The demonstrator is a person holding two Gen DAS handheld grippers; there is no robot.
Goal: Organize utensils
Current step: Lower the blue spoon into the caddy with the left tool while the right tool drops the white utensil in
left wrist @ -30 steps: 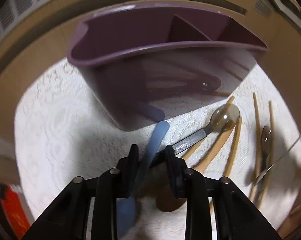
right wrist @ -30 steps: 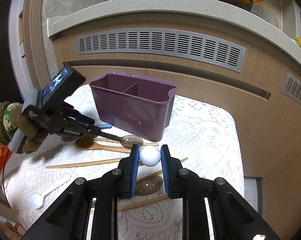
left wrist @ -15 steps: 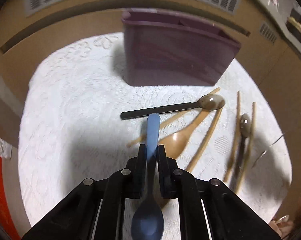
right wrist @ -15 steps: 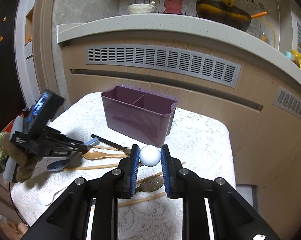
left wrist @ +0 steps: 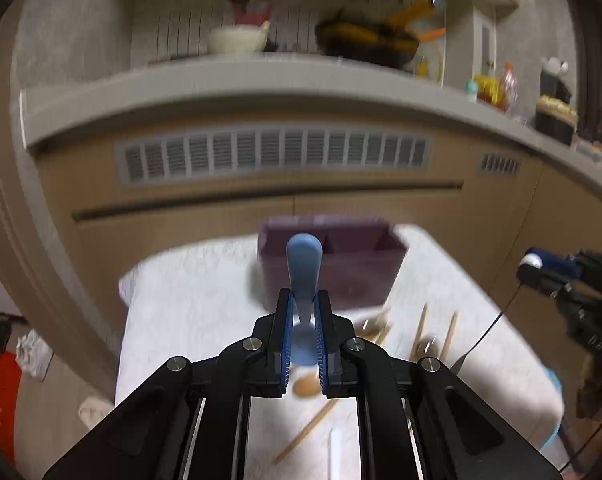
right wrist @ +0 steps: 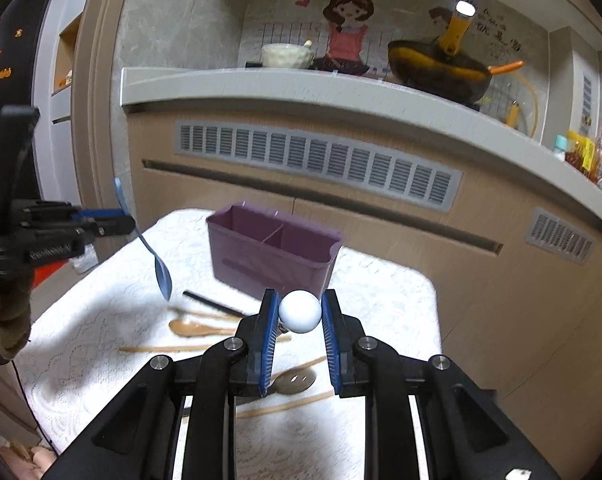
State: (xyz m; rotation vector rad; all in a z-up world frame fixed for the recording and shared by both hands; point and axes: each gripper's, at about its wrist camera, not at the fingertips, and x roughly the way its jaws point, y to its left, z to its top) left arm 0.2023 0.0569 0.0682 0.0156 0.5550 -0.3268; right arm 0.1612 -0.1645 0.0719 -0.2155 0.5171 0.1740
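My left gripper (left wrist: 304, 304) is shut on a blue plastic spoon (left wrist: 303, 276), held high above the table with its handle up and bowl hanging down; it also shows in the right wrist view (right wrist: 163, 272). My right gripper (right wrist: 299, 312) is shut on a white spoon (right wrist: 299, 312), its round end between the pads, above the table in front of the purple divided caddy (right wrist: 273, 258). The caddy (left wrist: 333, 264) stands at the table's far side. Wooden spoons (right wrist: 199, 327), chopsticks (right wrist: 169, 348) and a black-handled spoon (right wrist: 213, 303) lie on the white lace cloth.
The small table (right wrist: 381, 292) stands against a wooden cabinet with vent grilles (right wrist: 317, 164). A counter above holds a bowl (right wrist: 287, 55) and a wok (right wrist: 437, 66). A brown plastic spoon (right wrist: 295, 380) lies under my right gripper. The left gripper's body (right wrist: 41, 236) is at far left.
My left gripper has lifted the blue spoon off the table and tipped it upright, pulling back and up from the caddy. My right gripper has risen slightly, still holding the white spoon.
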